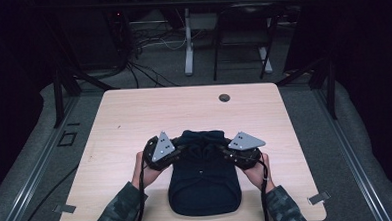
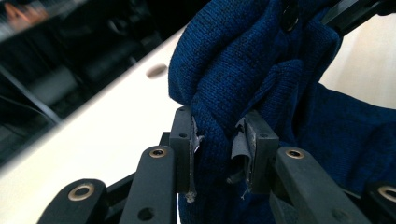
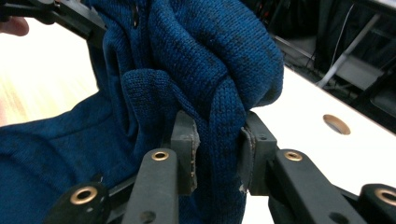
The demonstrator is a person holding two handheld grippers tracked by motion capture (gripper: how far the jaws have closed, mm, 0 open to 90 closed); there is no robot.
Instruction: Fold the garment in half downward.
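A dark blue knitted garment (image 1: 203, 182) lies folded on the light wooden table (image 1: 134, 118), near its front edge. My left gripper (image 1: 178, 152) is shut on a bunched fold of the knit (image 2: 215, 135) at the garment's upper left. My right gripper (image 1: 225, 152) is shut on another thick fold of the knit (image 3: 217, 135) at the upper right. Both folds are raised off the table between the two grippers, and a dark button (image 2: 289, 14) sits on the lifted cloth. The person's hands hold the grippers from either side of the garment.
A round cable hole (image 1: 224, 97) sits near the table's far edge. Beyond the table stand the legs of another desk (image 1: 188, 46), a chair frame and loose cables on the floor. Dark metal struts flank the table on both sides.
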